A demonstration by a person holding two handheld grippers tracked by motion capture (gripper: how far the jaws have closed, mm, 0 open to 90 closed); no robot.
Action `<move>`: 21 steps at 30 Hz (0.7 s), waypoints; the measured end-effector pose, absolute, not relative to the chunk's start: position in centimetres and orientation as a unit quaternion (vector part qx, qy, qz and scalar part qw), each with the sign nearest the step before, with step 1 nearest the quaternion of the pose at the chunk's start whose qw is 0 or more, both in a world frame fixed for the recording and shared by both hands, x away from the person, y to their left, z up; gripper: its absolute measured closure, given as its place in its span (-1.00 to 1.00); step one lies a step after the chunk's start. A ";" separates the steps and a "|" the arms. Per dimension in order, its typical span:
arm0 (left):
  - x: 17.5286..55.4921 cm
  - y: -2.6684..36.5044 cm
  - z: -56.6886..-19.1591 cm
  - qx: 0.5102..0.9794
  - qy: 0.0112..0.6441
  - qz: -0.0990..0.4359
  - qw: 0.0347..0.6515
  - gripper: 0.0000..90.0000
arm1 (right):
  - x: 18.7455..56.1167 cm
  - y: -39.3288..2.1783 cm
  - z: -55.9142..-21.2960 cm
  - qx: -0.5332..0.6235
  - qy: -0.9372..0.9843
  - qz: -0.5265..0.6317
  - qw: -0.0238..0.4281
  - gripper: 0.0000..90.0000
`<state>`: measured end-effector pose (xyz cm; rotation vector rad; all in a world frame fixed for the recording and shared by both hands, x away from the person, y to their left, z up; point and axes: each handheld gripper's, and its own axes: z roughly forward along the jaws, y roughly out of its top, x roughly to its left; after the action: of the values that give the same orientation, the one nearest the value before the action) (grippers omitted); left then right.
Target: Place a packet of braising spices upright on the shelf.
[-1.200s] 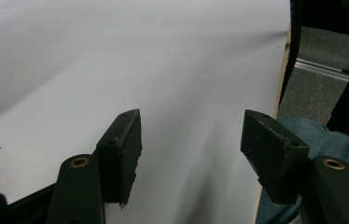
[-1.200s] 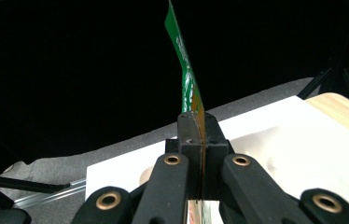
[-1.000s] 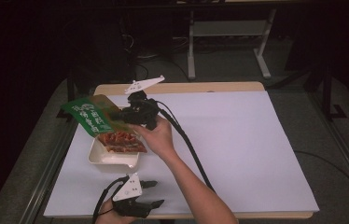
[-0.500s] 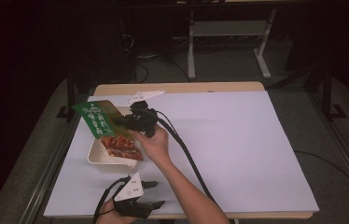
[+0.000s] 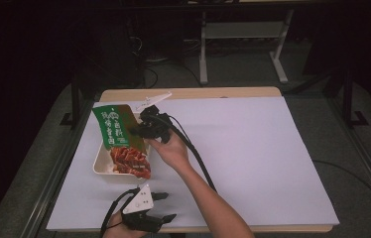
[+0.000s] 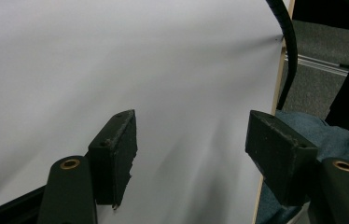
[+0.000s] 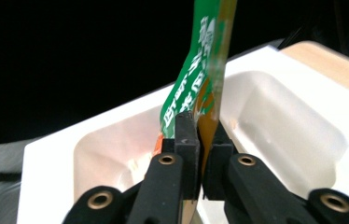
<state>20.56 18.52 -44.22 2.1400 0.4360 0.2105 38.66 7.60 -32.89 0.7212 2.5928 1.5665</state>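
A green snack packet (image 5: pixel 114 125) with white lettering hangs tilted over a white tray (image 5: pixel 100 164). My right gripper (image 5: pixel 136 131) is shut on the packet's edge; in the right gripper view the packet (image 7: pixel 199 79) rises from between the closed jaws above the tray (image 7: pixel 280 112). Red snack pieces (image 5: pixel 131 161) lie in the tray below the packet's mouth. My left gripper (image 5: pixel 165 207) rests open at the table's near edge, its fingers (image 6: pixel 116 154) wide apart with nothing between them.
A white sheet (image 5: pixel 253 158) covers the wooden table (image 5: pixel 193 92). The right gripper's black cable (image 5: pixel 196 153) runs along the person's forearm. Metal stand legs (image 5: pixel 203 54) rise on the floor beyond the table. A denim-clad knee (image 6: pixel 303 126) shows past the table edge.
The right gripper has lifted the packet higher and turned it more upright. More red pieces now lie in the tray. The left gripper has stayed put.
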 end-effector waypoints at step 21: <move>20.3 18.3 -44.0 0.867 0.165 0.084 0.462 -0.27 | 39.2 9.0 -34.3 0.203 0.869 0.448 -0.053 1.00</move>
<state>20.26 18.30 -43.98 2.1325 0.4065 0.2074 39.15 9.02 -34.25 0.6596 2.8262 1.4556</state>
